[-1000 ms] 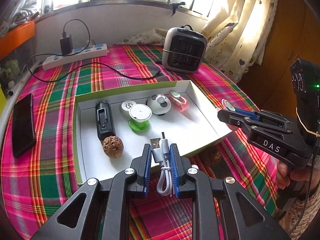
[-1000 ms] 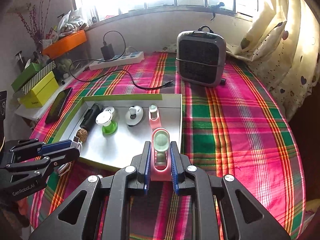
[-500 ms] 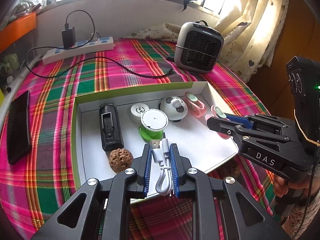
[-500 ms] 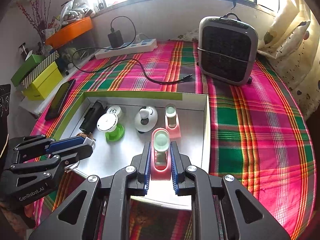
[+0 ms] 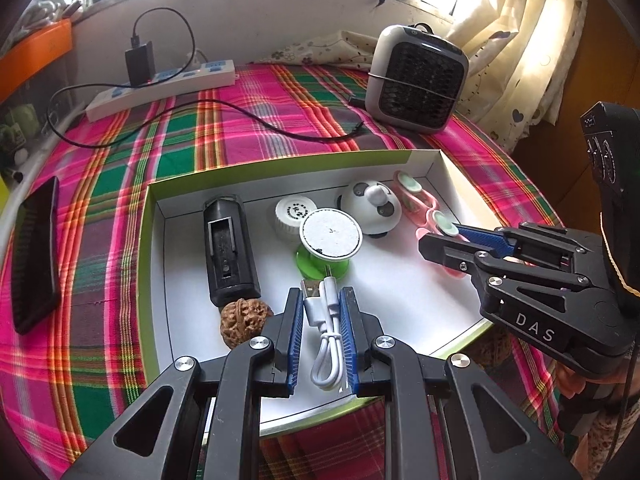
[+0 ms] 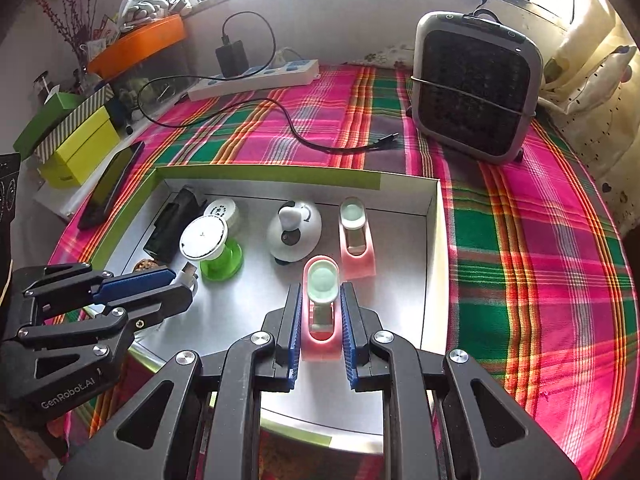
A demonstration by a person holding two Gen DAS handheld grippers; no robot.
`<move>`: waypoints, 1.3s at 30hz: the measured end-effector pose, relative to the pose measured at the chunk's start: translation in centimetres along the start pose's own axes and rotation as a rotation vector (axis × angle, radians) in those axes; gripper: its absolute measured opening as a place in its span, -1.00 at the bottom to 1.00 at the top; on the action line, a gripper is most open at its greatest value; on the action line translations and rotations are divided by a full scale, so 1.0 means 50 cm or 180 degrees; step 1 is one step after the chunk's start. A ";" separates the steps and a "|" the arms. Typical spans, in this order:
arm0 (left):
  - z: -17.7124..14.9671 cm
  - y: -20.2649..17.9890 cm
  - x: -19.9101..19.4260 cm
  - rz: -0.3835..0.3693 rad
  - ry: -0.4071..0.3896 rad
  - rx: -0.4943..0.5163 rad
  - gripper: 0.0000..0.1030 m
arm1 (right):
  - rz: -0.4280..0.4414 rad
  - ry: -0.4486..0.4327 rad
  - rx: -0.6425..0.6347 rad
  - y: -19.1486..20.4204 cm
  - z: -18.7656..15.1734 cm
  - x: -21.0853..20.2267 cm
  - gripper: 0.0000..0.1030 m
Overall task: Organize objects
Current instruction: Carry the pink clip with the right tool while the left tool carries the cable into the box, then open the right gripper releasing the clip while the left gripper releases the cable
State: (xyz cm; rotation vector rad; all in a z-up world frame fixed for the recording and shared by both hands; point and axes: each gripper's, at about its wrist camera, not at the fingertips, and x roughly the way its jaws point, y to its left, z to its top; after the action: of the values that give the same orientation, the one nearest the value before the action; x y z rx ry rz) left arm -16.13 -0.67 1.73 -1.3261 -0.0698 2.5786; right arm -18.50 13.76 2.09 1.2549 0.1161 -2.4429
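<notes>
My left gripper (image 5: 320, 300) is clamped on a folded white USB cable (image 5: 325, 320), pinched between its blue pads, over the near part of the open white box (image 5: 154, 216) with green rim. My right gripper (image 6: 320, 300) is clamped on a pink holder with a pale green disc (image 6: 321, 300), held over the box floor just near of a second pink holder (image 6: 355, 236) that stands in the box. Further left in the box, along its far side: a panda-patterned dome (image 6: 294, 230), a green-based spool with a white top (image 6: 210, 246), a small white round case (image 6: 221, 210), a black rectangular device (image 5: 228, 248) and a walnut (image 5: 244, 320). The box rests on a plaid tablecloth (image 6: 520, 240).
</notes>
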 end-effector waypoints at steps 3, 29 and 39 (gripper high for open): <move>0.003 0.004 0.006 -0.0017 0.0021 -0.0028 -0.68 | -0.0045 0.0008 -0.0036 0.001 0.001 0.006 -0.65; 0.010 0.019 0.022 0.0054 0.0033 -0.0062 -0.67 | -0.0323 -0.0032 -0.0196 0.006 0.003 0.024 -0.64; 0.014 0.019 0.023 0.0033 0.0036 -0.0063 -0.52 | -0.0344 -0.0039 -0.0198 0.009 0.002 0.023 -0.56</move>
State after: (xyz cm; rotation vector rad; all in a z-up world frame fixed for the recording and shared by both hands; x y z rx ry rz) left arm -17.50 -1.29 1.09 -1.3513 -0.0871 2.5852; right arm -19.00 12.95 1.27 1.2366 0.2608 -2.5170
